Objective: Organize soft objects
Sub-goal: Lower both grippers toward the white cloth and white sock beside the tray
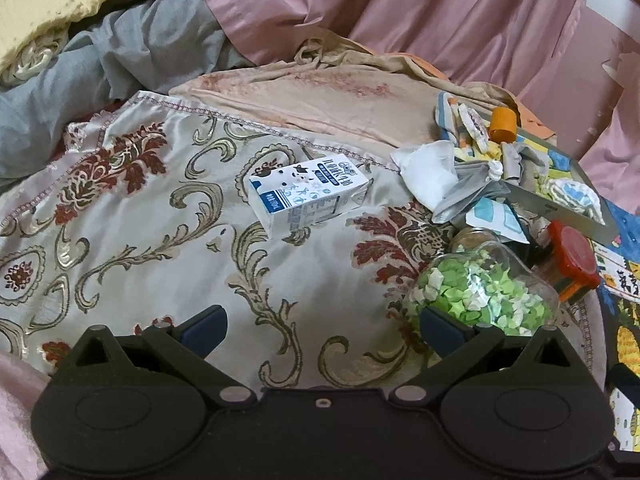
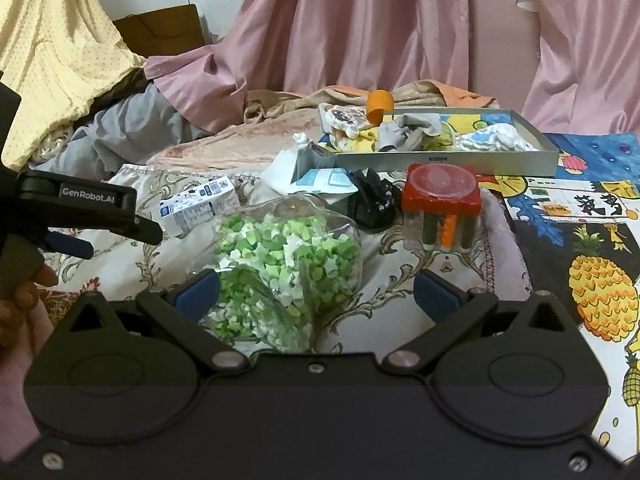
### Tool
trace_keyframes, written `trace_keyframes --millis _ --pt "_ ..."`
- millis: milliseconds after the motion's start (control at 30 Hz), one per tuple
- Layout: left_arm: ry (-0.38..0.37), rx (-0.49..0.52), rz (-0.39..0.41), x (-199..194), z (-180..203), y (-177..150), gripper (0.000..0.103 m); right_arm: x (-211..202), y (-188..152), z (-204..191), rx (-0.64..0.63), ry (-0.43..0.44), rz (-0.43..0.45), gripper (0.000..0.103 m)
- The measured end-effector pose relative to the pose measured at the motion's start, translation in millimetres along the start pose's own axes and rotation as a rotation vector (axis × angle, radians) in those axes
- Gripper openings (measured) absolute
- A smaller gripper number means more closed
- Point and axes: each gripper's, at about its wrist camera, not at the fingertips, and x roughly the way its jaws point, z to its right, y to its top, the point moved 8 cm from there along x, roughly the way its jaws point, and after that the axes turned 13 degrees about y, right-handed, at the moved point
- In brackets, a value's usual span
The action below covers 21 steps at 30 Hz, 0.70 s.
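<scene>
A grey metal tray [image 2: 460, 159] at the back right holds small soft cloths and socks [image 2: 400, 132], and it shows again in the left wrist view as the tray [image 1: 560, 206] with rags [image 1: 516, 158] in it. A white cloth [image 1: 428, 172] and a grey rag [image 1: 468, 192] lie just off its near corner. My left gripper [image 1: 320, 328] hovers open over the patterned cloth, empty. My right gripper [image 2: 316, 290] is open around a clear bag of green and white paper stars [image 2: 288, 256], with both fingers apart from it. The left gripper [image 2: 120, 232] appears at the left of the right wrist view.
A white milk carton [image 1: 308, 196] lies on the floral cloth [image 1: 120, 240]. A red-lidded clear box [image 2: 440, 204], a black crumpled item [image 2: 372, 196] and an orange cap [image 2: 380, 106] sit near the tray. Pink curtains [image 2: 360, 20] hang behind; a pineapple-print mat [image 2: 580, 260] lies at the right.
</scene>
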Motion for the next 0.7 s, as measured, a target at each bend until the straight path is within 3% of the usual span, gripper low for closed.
trace_keyframes --millis 333,700 --pt "-0.057 -0.034 0.016 2.8 8.0 12.7 0.102 7.6 3.4 1.8 -0.024 -0.027 0.031 0.103" --pt "-0.167 0.013 0.132 28.8 51.0 64.8 0.102 23.1 8.9 7.8 -0.057 -0.064 0.045 0.103"
